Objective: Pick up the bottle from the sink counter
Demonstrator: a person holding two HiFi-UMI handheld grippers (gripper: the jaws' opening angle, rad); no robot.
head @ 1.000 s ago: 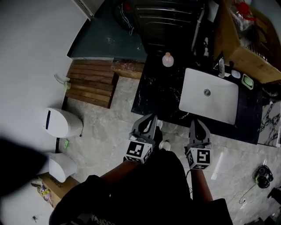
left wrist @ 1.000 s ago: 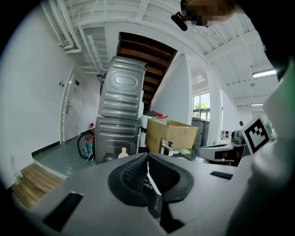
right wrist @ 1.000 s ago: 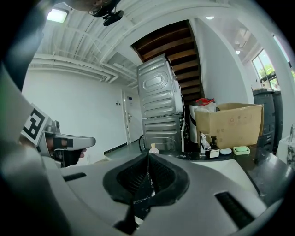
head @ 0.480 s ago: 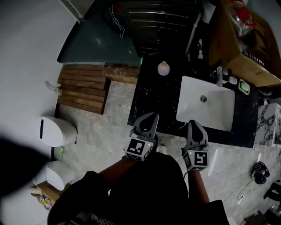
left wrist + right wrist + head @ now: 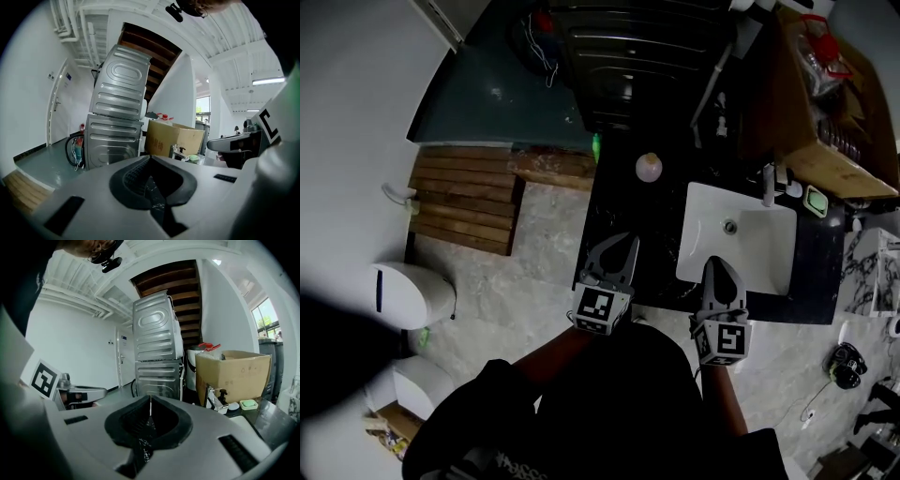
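Your left tongs (image 5: 628, 242) and right tongs (image 5: 713, 265) have crept over the worktop's (image 5: 614, 211) front edge. The bottle (image 5: 649, 167) stands near its back edge. Left gripper view: tongs pressed together, empty. Right gripper view: likewise. Open one before reaching.

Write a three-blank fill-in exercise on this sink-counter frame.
1. In the head view, the bottle stands on the black counter, to the ___ of the white sink.
2. The left gripper and right gripper both have their jaws ___.
3. Beyond the faucet sits a cardboard ___.

Missing words: left; shut; box
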